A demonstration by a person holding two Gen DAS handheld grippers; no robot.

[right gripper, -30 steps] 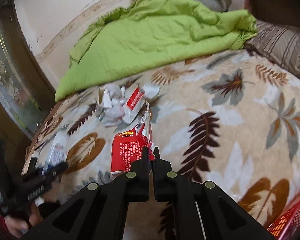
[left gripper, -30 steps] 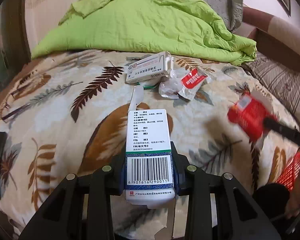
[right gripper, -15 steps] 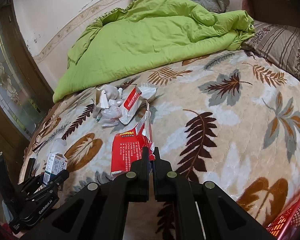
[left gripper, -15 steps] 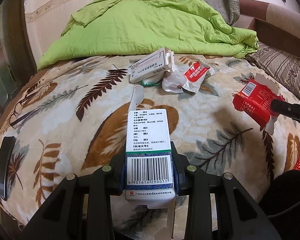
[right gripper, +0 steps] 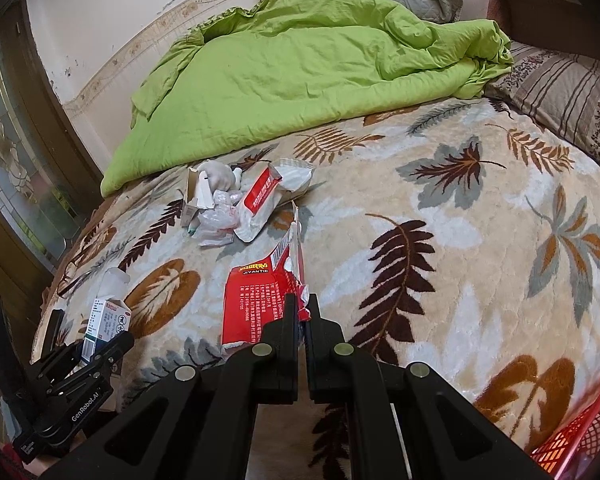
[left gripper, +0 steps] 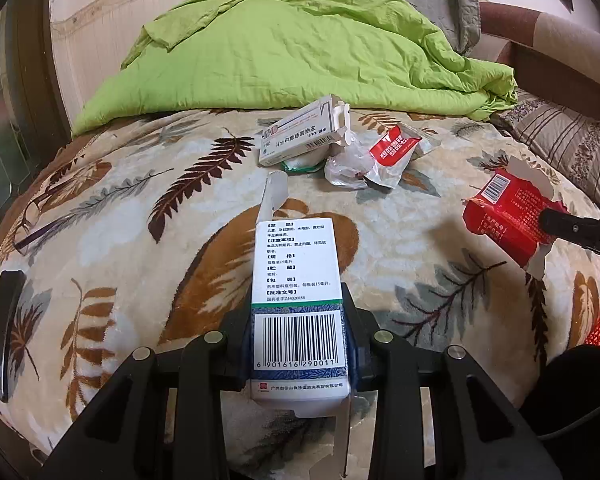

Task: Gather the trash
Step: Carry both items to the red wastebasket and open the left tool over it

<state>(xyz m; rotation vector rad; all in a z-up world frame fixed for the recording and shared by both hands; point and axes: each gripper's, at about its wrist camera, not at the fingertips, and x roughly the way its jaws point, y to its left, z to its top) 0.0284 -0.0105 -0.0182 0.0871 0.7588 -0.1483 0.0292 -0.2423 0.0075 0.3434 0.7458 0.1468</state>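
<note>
My left gripper (left gripper: 298,312) is shut on a white medicine box (left gripper: 296,280) with a barcode, held above the leaf-patterned bed cover (left gripper: 140,240). My right gripper (right gripper: 302,304) is shut on the torn edge of a flattened red carton (right gripper: 256,304), also clear of the cover. The red carton (left gripper: 508,216) shows at the right of the left wrist view. The white medicine box (right gripper: 106,320) and left gripper (right gripper: 100,348) show low on the left of the right wrist view. A trash pile lies farther back on the bed: a white box (left gripper: 300,136) and a red-and-white plastic wrapper (left gripper: 384,156).
A crumpled green quilt (left gripper: 300,60) covers the back of the bed, with a striped pillow (right gripper: 572,96) to its right. A red mesh basket (right gripper: 576,432) sits at the near right edge. A dark flat object (left gripper: 2,332) lies at the bed's left edge.
Both grippers keep their holds. The left wrist view has drawn back slightly from the pile, and the red carton has steadied at the right. The left gripper now shows more fully in the right view.
</note>
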